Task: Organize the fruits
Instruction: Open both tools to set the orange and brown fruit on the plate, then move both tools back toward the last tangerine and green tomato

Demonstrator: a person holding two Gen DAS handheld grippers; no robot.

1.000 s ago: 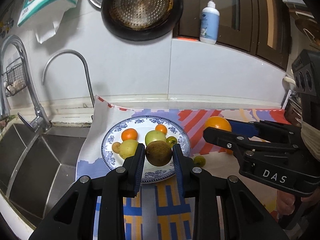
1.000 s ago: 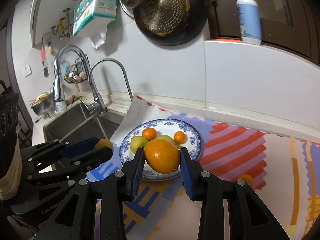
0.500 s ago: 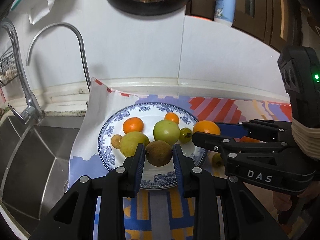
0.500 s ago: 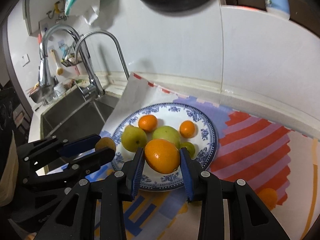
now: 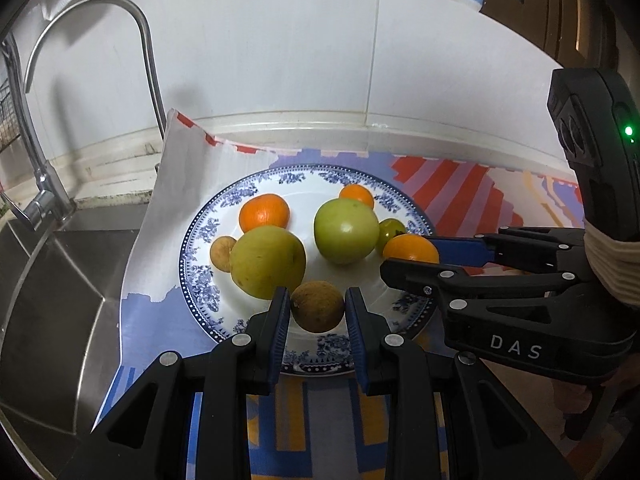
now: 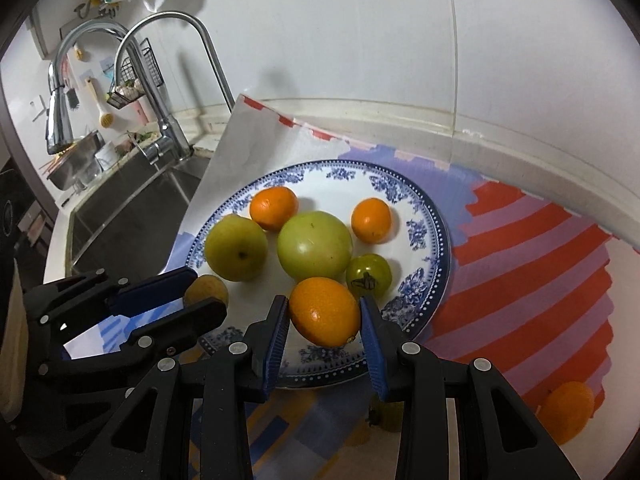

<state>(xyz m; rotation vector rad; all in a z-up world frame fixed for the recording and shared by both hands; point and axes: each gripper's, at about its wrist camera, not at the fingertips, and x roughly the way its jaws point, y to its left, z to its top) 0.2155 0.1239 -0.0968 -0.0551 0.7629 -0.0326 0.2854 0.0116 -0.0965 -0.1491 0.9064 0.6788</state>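
Note:
A blue-and-white plate (image 5: 200, 236) (image 6: 428, 216) holds a yellow-green pear (image 5: 267, 262), a big green tomato (image 5: 346, 230), a small green tomato (image 6: 368, 274), two small oranges (image 5: 264, 212) (image 6: 371, 220) and a small brown fruit (image 5: 222, 253). My left gripper (image 5: 318, 312) is shut on a brown kiwi-like fruit (image 5: 317, 306) over the plate's near part. My right gripper (image 6: 324, 314) is shut on an orange (image 6: 324, 312) over the plate's near right part, beside the small green tomato.
A patterned cloth (image 6: 520, 260) covers the counter. Another orange (image 6: 568, 410) and a small green fruit (image 6: 390, 416) lie on it, right of the plate. A steel sink (image 5: 52, 280) and faucet (image 5: 144, 52) are at the left. The white wall stands behind.
Both grippers have moved forward and down towards the plate with their fruits still held. The plate now fills more of both views.

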